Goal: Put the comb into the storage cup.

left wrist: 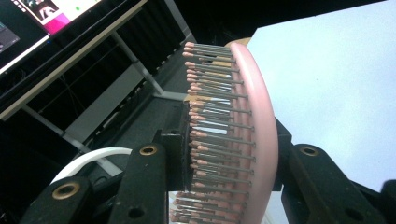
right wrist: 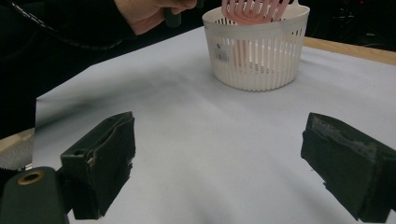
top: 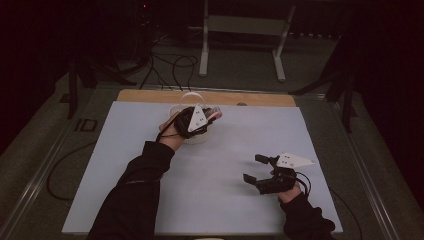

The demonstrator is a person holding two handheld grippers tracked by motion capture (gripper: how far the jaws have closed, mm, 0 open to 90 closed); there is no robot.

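A pink hairbrush (left wrist: pixel 261 130) with metal bristles is clamped by its head between the jaws of my left gripper (left wrist: pixel 229 154). In the high view this left gripper (top: pixel 197 120) hovers over a white slatted basket (top: pixel 192 100) at the back of the table. The right gripper view shows the hairbrush (right wrist: pixel 254 11) standing partly inside the basket (right wrist: pixel 259 56), its pink handle visible through the slats. My right gripper (top: pixel 255 168) rests low at the front right, jaws wide apart with nothing between them (right wrist: pixel 219 158).
A white mat (top: pixel 225 200) covers the table, with a wooden strip (top: pixel 150 95) along its back edge. Behind the table are cables and a metal stand (top: pixel 242 30) on the floor. A monitor (left wrist: pixel 37 18) stands beyond the table.
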